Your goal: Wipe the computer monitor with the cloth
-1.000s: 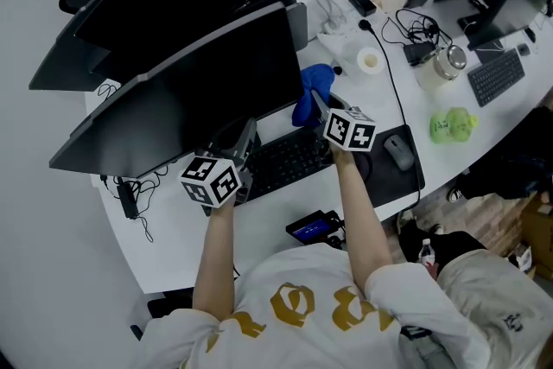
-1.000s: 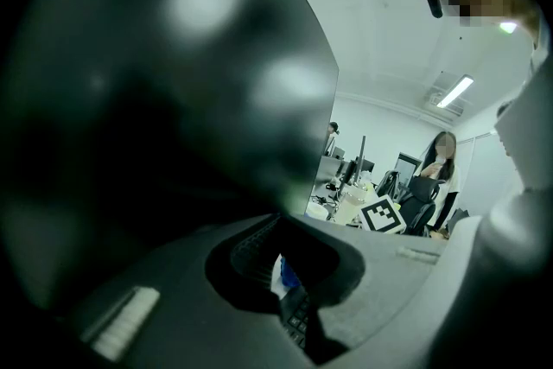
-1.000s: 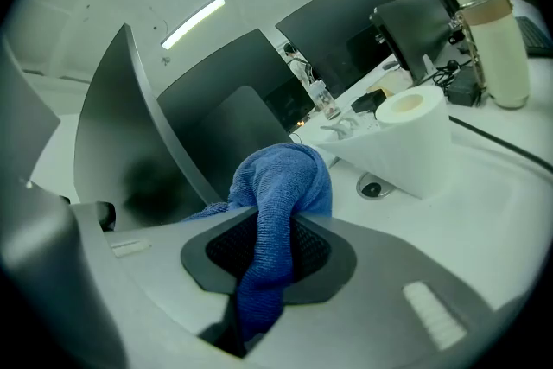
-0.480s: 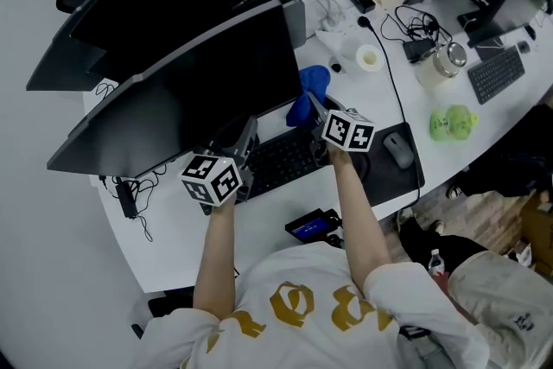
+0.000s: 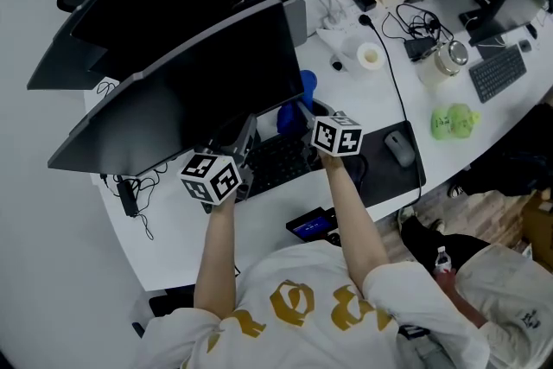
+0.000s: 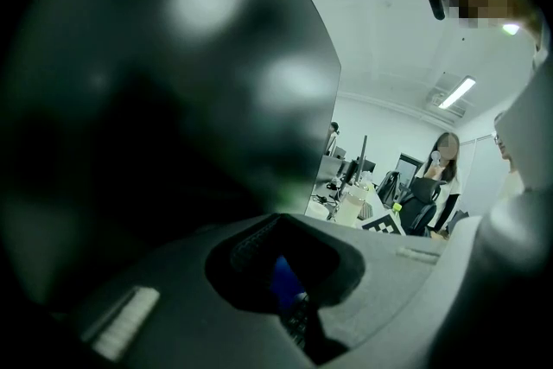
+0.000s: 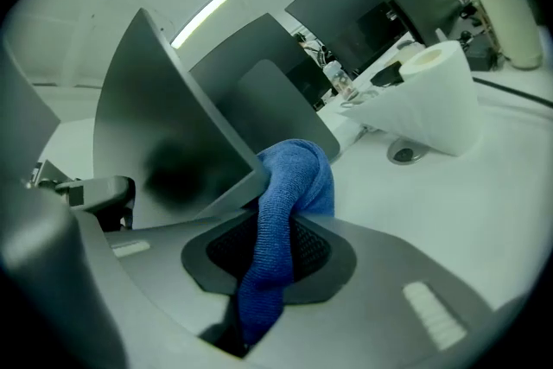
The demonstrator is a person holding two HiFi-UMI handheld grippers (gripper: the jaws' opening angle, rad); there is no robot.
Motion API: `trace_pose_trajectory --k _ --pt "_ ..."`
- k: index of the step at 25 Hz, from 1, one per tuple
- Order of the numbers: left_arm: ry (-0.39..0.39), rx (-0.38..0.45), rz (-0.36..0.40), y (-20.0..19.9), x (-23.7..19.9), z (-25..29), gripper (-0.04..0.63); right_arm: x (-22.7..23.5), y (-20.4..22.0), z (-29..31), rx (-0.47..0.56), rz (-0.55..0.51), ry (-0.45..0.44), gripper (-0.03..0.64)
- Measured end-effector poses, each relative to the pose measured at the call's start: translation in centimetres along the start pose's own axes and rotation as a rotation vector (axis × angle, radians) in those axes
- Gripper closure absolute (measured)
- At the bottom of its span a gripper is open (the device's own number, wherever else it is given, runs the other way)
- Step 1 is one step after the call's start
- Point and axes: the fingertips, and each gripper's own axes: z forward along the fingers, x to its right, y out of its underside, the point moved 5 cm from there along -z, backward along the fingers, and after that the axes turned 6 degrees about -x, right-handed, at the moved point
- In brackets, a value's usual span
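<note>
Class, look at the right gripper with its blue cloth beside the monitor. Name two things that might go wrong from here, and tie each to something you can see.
1. The cloth hangs as a narrow twisted bunch from the shut right gripper. Little fabric may meet the monitor, and the hard jaw ends might scrape the screen.
2. The left gripper, shut with nothing held, sits close to the monitor's lower part and might knock it.

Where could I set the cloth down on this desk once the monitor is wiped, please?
Bare desk lies in front of the keyboard, left of the dark device. Another strip runs between the mouse mat and the green object. Further back, around the white roll and the cables, it is crowded.
</note>
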Motion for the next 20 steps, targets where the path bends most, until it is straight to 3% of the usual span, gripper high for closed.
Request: trace_pose_trajectory --k 4,13,20 --pt "-0.013 0.002 -0.003 0.1 -0.3 -0.5 0.595 -1.5 1.0 0.5 0.011 -0.044 -0.018 0.522" --pt "-0.031 0.006 -0.016 0.5 -1.1 -1.3 0.595 -2.2 1.6 0.8 0.003 -0.205 0.043 0.522" --pt "-0.048 0.01 -0.028 0.8 -1.3 -2.0 0.595 -2.8 2.0 0.9 -0.015 -0.222 0.053 0.522"
